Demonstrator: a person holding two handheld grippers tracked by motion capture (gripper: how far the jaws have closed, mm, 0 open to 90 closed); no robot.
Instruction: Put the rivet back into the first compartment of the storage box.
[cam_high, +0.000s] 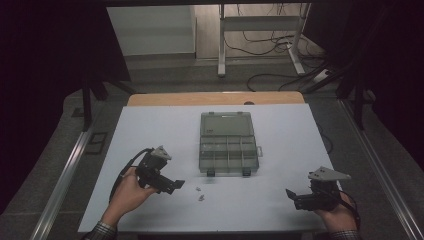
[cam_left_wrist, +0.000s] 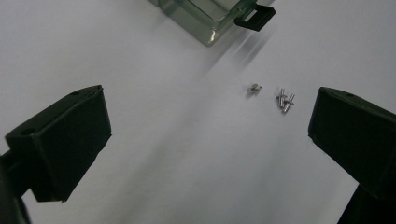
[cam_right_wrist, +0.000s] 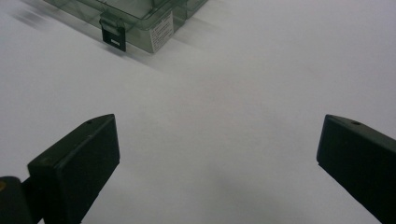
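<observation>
Three small rivets (cam_left_wrist: 281, 97) lie near the bench's front edge, before one compartment box (cam_high: 227, 144); both grippers' jaws gape wide, empty

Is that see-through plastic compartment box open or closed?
Open: the clear plastic compartment box has its lid laid back flat, dividers exposed, black latches hanging loose.

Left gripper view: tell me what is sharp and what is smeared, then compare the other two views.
Left gripper view: the small metal pieces look fairly sharp, while the organizer box corner trails a streaky blur. Right gripper view: soft, with a faint smear beside the box. High view: dim, dark surroundings, and the white table evenly lit without glare.
</observation>
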